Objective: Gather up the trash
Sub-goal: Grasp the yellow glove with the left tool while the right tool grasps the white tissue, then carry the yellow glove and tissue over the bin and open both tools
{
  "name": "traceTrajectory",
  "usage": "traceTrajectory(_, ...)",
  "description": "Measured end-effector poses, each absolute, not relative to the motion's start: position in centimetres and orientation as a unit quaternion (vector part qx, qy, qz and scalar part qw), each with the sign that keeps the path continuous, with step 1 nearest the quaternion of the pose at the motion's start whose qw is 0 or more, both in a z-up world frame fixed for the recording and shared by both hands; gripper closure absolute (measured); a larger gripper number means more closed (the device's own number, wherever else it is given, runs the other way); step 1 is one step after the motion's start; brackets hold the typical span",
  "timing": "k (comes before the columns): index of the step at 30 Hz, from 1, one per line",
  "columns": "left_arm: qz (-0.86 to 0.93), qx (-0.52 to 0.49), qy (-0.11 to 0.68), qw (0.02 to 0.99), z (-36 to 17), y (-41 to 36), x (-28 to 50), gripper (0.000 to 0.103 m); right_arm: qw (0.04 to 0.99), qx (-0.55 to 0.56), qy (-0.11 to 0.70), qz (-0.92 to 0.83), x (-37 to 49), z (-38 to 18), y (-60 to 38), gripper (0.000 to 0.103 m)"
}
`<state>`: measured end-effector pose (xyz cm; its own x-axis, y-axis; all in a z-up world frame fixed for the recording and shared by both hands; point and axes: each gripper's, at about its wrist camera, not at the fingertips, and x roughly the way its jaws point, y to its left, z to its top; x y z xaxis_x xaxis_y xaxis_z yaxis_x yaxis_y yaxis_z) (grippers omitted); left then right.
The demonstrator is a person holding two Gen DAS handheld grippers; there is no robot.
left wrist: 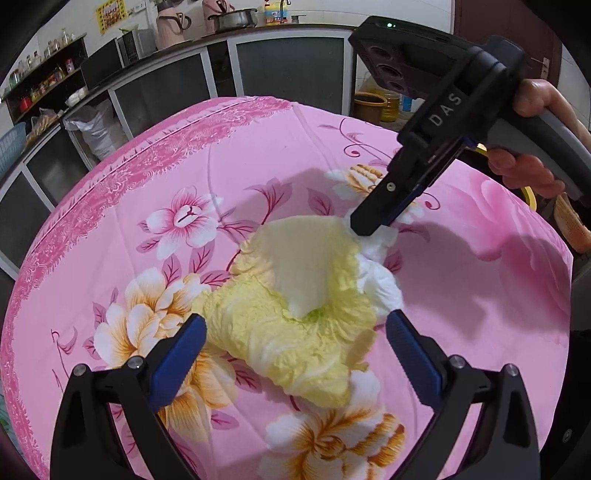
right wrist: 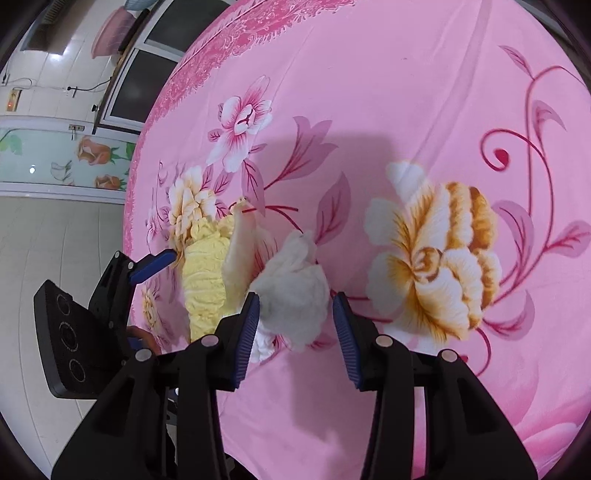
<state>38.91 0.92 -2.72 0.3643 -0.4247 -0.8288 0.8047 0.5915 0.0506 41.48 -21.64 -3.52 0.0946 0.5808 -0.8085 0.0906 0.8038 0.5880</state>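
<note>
A pale yellow cabbage leaf (left wrist: 295,295) lies crumpled on the pink flowered tablecloth (left wrist: 258,147). A white crumpled tissue (left wrist: 376,273) sits against its right edge. My left gripper (left wrist: 295,326) is open, its blue pads on either side of the leaf without pressing it. In the right wrist view the tissue (right wrist: 291,288) lies between the jaws of my right gripper (right wrist: 293,308). The left pad touches it and a thin gap shows at the right pad. The leaf (right wrist: 205,280) lies just left of it. From the left wrist view, my right gripper (left wrist: 365,227) points down onto the tissue.
The round table's far edge (left wrist: 122,162) curves left, with dark kitchen cabinets (left wrist: 288,66), a counter with pots (left wrist: 232,18) and a white sack (left wrist: 96,129) behind. A person's hand (left wrist: 535,99) grips the right handle. Tiled floor (right wrist: 55,240) lies beyond the table's left rim.
</note>
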Motion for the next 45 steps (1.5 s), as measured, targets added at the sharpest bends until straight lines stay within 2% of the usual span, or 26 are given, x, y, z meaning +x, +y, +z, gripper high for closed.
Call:
traceTrajectory(1, -0.388, 0.231, 0.413, 0.791, -2.9, 0.8, 39.3, 0.009, 0.694, 0.255, 0.65, 0.176, 41.7, -3.6, -21.4, 0.062)
traceTrajectory(3, -0.391, 0.227, 0.418, 0.788, -3.2, 0.6, 39.7, 0.019, 0.694, 0.25, 0.653, 0.173, 42.1, -3.8, -21.0, 0.067)
traceTrajectory(4, -0.389, 0.227, 0.419, 0.788, -3.3, 0.4, 39.9, 0.03, 0.692, 0.245, 0.655, 0.176, 42.2, -4.0, -20.8, 0.076)
traceTrajectory(5, -0.39, 0.222, 0.42, 0.789, -3.4, 0.4, 40.1, 0.045, 0.694, 0.242, 0.655, 0.174, 42.3, -4.0, -20.7, 0.078)
traceTrajectory(6, -0.408, 0.207, 0.428, 0.78, -3.4, 0.5, 40.3, 0.055, 0.696, 0.238, 0.655, 0.174, 42.4, -4.0, -20.7, 0.082)
traceTrajectory(7, -0.423, 0.193, 0.435, 0.771, -3.3, 0.5, 40.4, 0.072, 0.697, 0.231, 0.655, 0.176, 42.3, -3.9, -20.6, 0.084)
traceTrajectory(8, -0.43, 0.189, 0.436, 0.768, -3.3, 0.5, 40.3, 0.082, 0.699, 0.23, 0.653, 0.179, 42.3, -3.9, -20.6, 0.086)
traceTrajectory(11, -0.44, 0.19, 0.437, 0.761, -3.4, 0.2, 39.9, 0.094, 0.699, 0.231, 0.652, 0.183, 42.3, -3.9, -20.8, 0.09)
traceTrajectory(18, -0.447, 0.166, 0.439, 0.761, -2.3, 1.8, 38.8, 0.098, 0.712, 0.235, 0.634, 0.188, 41.5, -2.5, -21.0, 0.095)
traceTrajectory(31, -0.425, 0.151, 0.415, 0.79, 2.1, 5.7, 35.9, 0.098, 0.743, 0.249, 0.59, 0.195, 38.1, 2.5, -23.4, 0.095)
traceTrajectory(45, -0.407, 0.143, 0.382, 0.817, 4.0, 2.2, 30.1, 0.098, 0.758, 0.275, 0.565, 0.173, 30.4, 3.1, -29.4, 0.095)
